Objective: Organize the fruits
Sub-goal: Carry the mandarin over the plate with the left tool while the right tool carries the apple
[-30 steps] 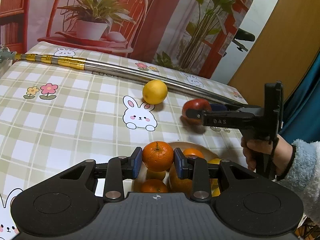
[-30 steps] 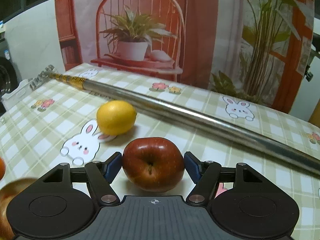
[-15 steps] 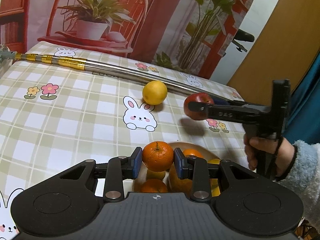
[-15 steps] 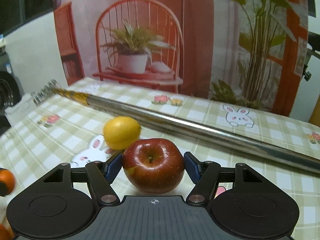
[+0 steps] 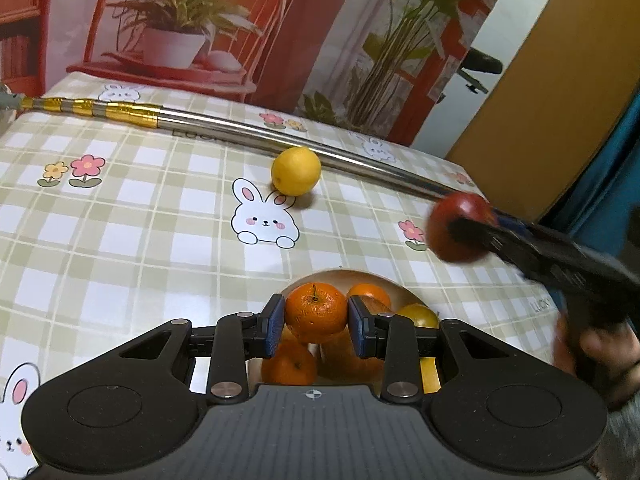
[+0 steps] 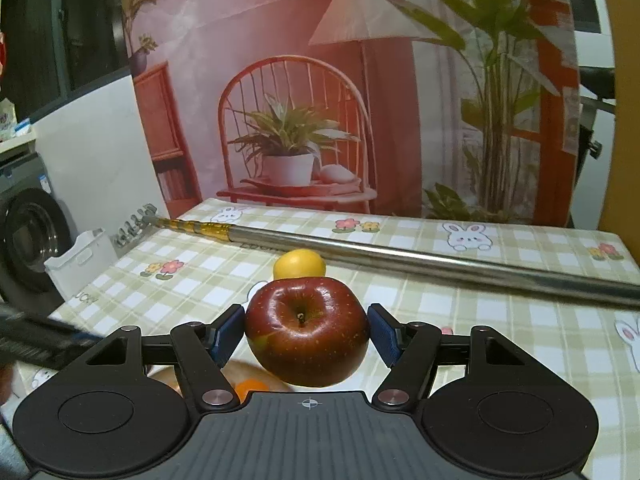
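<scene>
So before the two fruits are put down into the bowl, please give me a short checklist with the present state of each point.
1. Left tongs shut on the orange: ok, both pads touch it.
2. Right tongs shut on the apple: ok, held off the table.
3. Orange above the bowl: ok.
4. Apple above the bowl: not ok, in the left wrist view it hangs beside the bowl, over the tablecloth.
5. Free room in the bowl: cannot tell, several fruits already lie there and the tongs hide much.
6. Lemon out of the way: ok, it lies apart, near the metal pole.
</scene>
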### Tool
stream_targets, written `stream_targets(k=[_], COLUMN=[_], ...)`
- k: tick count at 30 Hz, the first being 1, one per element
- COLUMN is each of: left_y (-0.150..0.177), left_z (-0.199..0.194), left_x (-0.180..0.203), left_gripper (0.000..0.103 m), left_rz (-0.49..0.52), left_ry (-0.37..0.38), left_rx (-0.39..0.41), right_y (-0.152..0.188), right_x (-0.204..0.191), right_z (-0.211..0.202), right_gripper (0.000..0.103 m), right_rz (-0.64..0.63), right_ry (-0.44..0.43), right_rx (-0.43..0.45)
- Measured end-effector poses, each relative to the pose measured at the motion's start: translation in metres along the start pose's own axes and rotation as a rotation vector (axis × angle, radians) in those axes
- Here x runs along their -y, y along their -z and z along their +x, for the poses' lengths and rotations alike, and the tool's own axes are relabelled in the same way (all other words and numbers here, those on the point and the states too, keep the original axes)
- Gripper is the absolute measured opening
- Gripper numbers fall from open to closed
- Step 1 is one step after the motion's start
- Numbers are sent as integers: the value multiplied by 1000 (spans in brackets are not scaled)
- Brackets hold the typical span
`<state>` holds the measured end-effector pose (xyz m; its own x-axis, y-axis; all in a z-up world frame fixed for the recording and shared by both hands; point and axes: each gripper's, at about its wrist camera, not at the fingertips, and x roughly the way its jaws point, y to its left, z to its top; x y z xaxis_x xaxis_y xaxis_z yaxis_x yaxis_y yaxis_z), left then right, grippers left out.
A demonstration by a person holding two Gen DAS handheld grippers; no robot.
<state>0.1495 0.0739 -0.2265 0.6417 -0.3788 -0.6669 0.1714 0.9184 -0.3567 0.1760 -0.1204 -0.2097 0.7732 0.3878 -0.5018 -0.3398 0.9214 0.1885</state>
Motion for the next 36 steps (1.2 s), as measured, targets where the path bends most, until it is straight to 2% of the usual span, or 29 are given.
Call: stream_targets(k=[10,21,36], left_y=[-14,-19,-21], left_z=[36,57,78], left_x=[7,10,33], left_gripper=[36,36,36], left_rz=[36,1,55], left_ry=[-13,40,49], left_rx=[-68,-116,-141], right_y=[18,17,20], right_x=[8,14,13], right_z=[-24,-23,-23], right_gripper=[63,63,63], right_rz=[46,63,76], right_ry=[12,11,8], right_rx=[7,15,10])
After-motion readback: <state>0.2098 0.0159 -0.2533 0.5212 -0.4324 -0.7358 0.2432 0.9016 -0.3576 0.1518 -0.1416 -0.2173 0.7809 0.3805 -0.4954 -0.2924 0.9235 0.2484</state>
